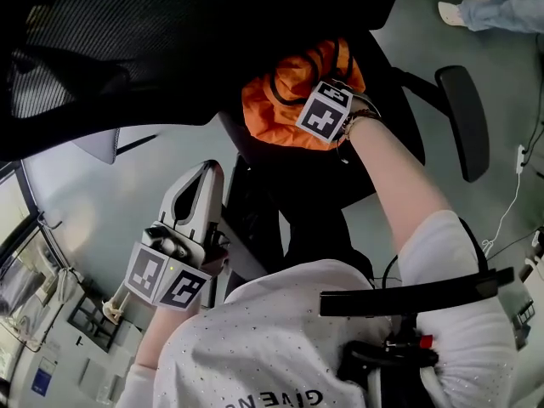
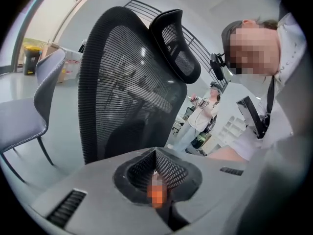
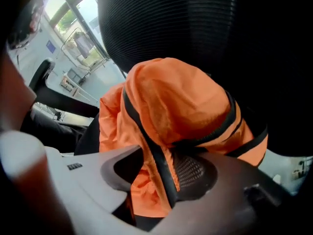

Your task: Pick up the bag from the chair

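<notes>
The orange bag point(image 1: 276, 104) lies bunched on the seat of the black chair point(image 1: 170, 41), a little wider left to right than deep, and its mouth and contents are hidden. Only the right gripper view shows the right gripper point(image 3: 161, 180) clamped on a fold of the bag's fabric and black strap point(image 3: 146, 136). Only the left gripper view shows the left gripper point(image 2: 156, 173) with its jaws together, empty, facing the chair's mesh backrest point(image 2: 127, 92) from well to the bag's near left.

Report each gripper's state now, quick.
Left gripper: closed, holding nothing.
Right gripper: closed on the orange bag.
</notes>
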Demonstrator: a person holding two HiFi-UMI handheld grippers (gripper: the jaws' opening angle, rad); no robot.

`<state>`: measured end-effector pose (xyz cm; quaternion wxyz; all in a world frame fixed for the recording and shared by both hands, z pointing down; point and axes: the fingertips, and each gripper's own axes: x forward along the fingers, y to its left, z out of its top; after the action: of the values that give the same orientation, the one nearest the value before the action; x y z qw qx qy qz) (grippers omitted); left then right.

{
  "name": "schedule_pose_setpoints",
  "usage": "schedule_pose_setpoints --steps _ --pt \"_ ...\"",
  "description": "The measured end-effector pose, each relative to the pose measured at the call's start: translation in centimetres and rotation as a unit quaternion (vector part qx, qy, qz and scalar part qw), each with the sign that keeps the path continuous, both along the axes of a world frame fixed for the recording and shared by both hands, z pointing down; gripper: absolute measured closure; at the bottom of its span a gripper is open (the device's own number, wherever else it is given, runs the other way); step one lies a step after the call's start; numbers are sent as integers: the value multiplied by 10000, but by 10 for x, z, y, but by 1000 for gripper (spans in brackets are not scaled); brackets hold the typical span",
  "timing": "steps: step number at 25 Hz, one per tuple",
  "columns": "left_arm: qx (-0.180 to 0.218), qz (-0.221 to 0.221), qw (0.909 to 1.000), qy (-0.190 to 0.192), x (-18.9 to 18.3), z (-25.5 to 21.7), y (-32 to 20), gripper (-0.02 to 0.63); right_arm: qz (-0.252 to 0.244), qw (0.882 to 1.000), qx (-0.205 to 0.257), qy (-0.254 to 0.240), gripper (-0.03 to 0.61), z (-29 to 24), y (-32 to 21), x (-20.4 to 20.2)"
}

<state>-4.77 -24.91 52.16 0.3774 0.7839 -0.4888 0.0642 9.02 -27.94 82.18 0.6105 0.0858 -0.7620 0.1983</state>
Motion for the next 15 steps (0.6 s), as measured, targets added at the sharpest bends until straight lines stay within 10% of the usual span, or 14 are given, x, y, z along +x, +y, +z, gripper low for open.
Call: schedule_pose_setpoints --steps 8,15 --pt "-94 126 9999 -28 11 6 3 612 1812 9745 -1317 159 362 17 5 14" --pt "-88 61 9999 71 5 -4 14 612 3047 9407 -1477 -218 351 8 13 18"
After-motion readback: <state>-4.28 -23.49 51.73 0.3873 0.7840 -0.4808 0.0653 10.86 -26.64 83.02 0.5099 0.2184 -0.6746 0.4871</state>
